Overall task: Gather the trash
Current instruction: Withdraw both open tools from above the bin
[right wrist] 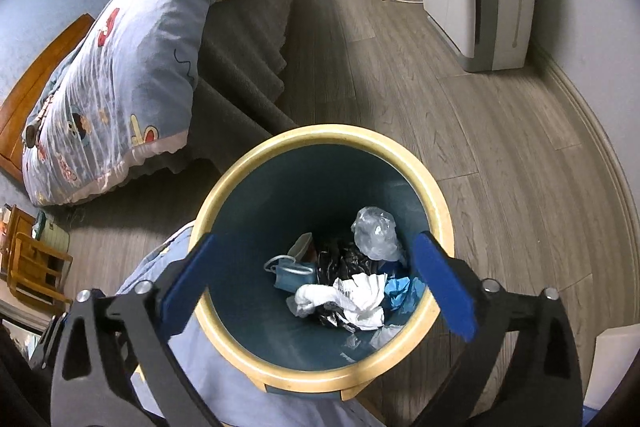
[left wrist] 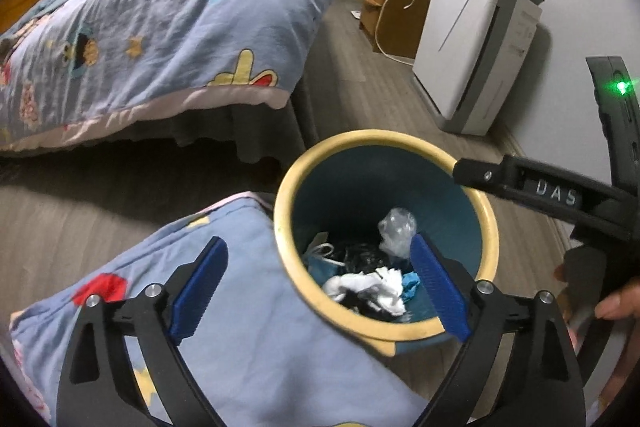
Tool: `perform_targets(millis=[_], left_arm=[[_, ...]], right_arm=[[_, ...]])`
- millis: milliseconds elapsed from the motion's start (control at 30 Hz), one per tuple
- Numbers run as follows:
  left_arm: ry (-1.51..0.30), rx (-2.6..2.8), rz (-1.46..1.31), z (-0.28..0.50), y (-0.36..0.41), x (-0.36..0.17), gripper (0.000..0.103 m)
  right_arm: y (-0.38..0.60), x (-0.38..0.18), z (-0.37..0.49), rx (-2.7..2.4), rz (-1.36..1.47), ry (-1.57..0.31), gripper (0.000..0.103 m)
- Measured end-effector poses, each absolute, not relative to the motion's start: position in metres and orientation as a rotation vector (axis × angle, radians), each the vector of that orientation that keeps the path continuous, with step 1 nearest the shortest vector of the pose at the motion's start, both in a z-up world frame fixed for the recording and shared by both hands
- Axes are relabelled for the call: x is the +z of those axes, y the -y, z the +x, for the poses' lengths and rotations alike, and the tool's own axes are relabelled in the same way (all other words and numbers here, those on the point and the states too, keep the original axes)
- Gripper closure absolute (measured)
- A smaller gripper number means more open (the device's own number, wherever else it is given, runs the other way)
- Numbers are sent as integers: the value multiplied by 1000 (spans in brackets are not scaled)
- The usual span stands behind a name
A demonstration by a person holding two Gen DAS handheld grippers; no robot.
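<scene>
Both the left gripper (left wrist: 320, 285) and right gripper (right wrist: 318, 283) hung spread and empty above the bin (right wrist: 438, 211); its trash (right wrist: 360, 297) lay directly below, suggesting collection nearly finished.

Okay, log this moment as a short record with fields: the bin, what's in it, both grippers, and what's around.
bin: round trash bin, yellow rim, blue inside, on the wood floor
contents: clear plastic wad, white crumpled paper, blue scrap, black wrapper, face mask
left gripper: open, empty, beside the rim
right gripper: open, empty, above the bin
nearby: bed quilt, white appliance
</scene>
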State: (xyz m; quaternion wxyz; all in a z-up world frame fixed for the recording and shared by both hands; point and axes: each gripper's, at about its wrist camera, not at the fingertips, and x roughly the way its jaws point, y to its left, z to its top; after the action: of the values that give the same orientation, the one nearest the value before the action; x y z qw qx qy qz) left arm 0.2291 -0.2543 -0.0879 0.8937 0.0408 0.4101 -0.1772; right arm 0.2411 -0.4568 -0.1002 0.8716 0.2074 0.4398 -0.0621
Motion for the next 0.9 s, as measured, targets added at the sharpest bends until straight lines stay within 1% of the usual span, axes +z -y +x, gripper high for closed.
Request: perform_targets(millis=[300, 467, 633, 900], left_arm=[[-847, -356, 117, 208, 238, -78, 10], [-832, -321, 131, 184, 213, -65, 10], [-824, -267, 109, 153, 172, -48, 10], [-774, -142, 177, 83, 95, -16, 8]], right_arm=[[455, -99, 239, -152, 404, -931, 6], [447, -92, 238, -139, 365, -922, 6], [433, -77, 231, -134, 305, -899, 6], [385, -48, 209, -51, 266, -881, 6]])
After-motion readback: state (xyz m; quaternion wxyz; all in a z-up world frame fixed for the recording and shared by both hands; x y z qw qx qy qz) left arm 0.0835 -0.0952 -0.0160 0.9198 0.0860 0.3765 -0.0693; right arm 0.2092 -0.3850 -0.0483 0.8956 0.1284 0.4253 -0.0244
